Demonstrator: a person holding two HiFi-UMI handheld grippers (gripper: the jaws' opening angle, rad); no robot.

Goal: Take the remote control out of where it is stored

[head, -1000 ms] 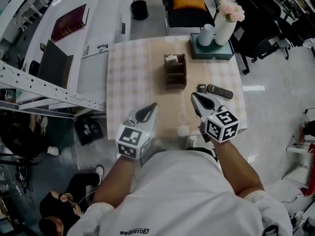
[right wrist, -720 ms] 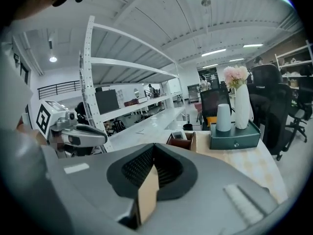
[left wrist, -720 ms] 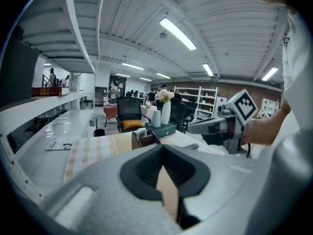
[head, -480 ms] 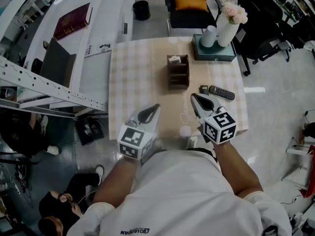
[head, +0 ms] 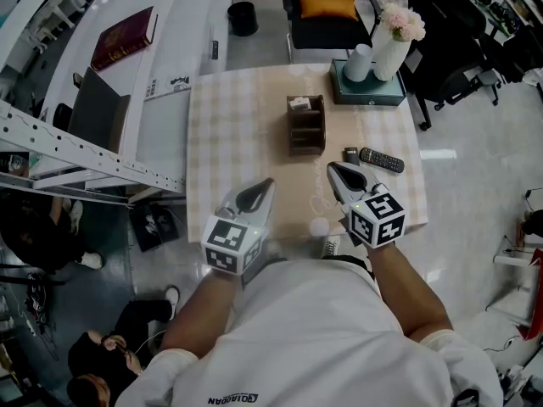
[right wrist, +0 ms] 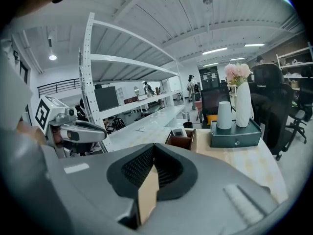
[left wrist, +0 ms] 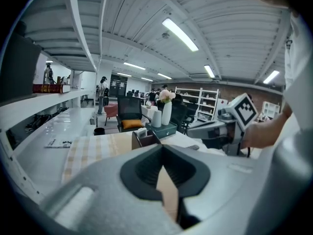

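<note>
The black remote control (head: 380, 159) lies flat on the checked tablecloth, right of the brown wooden organizer (head: 305, 124), with a small dark object (head: 350, 154) beside it. My right gripper (head: 333, 167) hovers over the table's near part, just left of the remote and apart from it, shut and empty. My left gripper (head: 266, 182) is held at the near edge, further left, also shut on nothing. In the left gripper view the closed jaws (left wrist: 163, 147) point at the organizer (left wrist: 145, 138). The right gripper view shows shut jaws (right wrist: 154, 146) and the organizer (right wrist: 182, 138) ahead.
A dark green box (head: 366, 90) at the table's far right carries a white cup (head: 357, 60) and a white vase of pink flowers (head: 390, 41). A black chair with an orange cushion (head: 325, 7) stands behind the table. White shelving (head: 76, 155) runs along the left.
The right gripper has rolled slightly and shifted a touch left. The left gripper and the remote are where they were.
</note>
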